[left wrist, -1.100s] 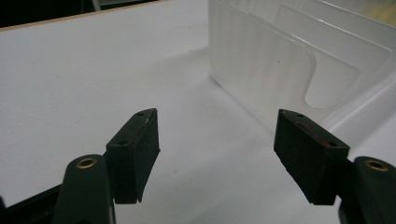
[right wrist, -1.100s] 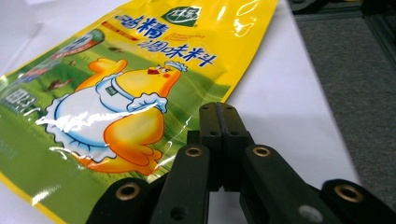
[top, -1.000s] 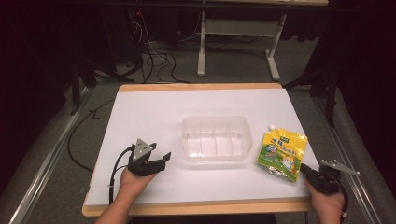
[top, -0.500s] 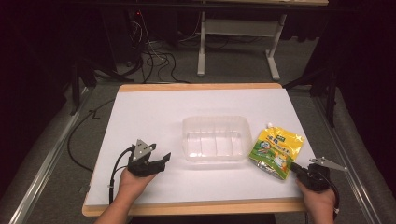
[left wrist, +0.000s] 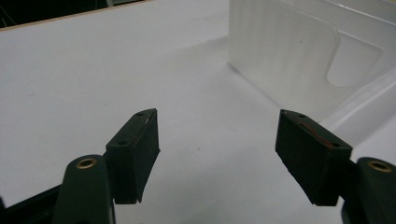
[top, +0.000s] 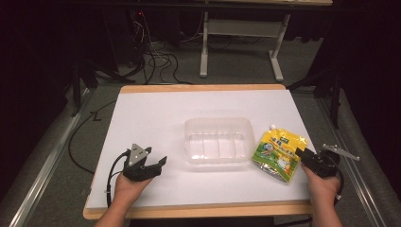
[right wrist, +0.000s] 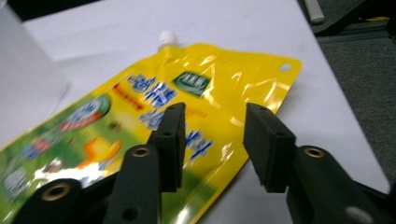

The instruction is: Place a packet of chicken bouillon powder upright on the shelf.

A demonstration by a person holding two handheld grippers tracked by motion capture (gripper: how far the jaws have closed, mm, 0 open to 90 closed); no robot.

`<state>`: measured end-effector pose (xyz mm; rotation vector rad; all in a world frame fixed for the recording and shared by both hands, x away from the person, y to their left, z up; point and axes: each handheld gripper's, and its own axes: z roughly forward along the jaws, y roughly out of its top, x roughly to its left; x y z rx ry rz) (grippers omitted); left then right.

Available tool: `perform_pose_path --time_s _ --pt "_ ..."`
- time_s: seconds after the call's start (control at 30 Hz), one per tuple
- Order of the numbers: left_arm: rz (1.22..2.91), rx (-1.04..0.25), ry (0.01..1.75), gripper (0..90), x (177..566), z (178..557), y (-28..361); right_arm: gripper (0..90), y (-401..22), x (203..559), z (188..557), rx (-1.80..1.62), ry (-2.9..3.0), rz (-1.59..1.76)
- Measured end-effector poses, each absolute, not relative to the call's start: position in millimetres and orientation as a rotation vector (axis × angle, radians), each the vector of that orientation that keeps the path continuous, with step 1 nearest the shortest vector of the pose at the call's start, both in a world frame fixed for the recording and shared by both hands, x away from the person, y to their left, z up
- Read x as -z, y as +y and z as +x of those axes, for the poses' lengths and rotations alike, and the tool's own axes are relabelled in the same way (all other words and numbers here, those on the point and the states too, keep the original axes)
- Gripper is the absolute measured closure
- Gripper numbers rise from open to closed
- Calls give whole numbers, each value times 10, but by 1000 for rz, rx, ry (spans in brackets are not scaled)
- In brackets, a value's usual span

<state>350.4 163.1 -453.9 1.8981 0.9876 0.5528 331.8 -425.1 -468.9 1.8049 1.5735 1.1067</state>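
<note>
Pouch [top: 280, 154] is the thing that matters: a glossy yellow spouted pack with green and blue print, a white screw cap at its top corner and a punched hole in the other, lying flat on the white table cover [top: 156, 118] just right of the clear plastic tub [top: 218, 140], close to its wall. Over the last second it has slid left, toward the tub, and turned a little, and the right gripper [top: 306, 156] has come in with it; this gripper now sits at the pouch's lower right edge. In the right gripper view its jaws stand partly apart, one over the printed film and one beyond the edge, so I judge a grasp is being set up rather than made. Crinkled foil like that looks slippery and floppy. The left gripper [top: 158, 164] has not moved, resting on the cover left of the tub with jaws wide apart on nothing. The tub is ribbed, translucent and empty.
</note>
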Motion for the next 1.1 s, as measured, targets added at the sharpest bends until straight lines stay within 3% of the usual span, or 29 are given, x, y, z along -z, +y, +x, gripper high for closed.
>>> perform_pose_path --time_s 0.37,0.53,1.1 --pt "1901 -557 1006 306 4565 3457 1737 388 -4516 4736 3687 -1094 1531 1883" --pt "1912 -557 996 306 4572 3451 1719 369 -4598 4745 3797 -1127 1552 1912" --pt "1932 -553 968 306 4588 3426 1662 510 -4654 4779 3841 -1278 1566 1947"
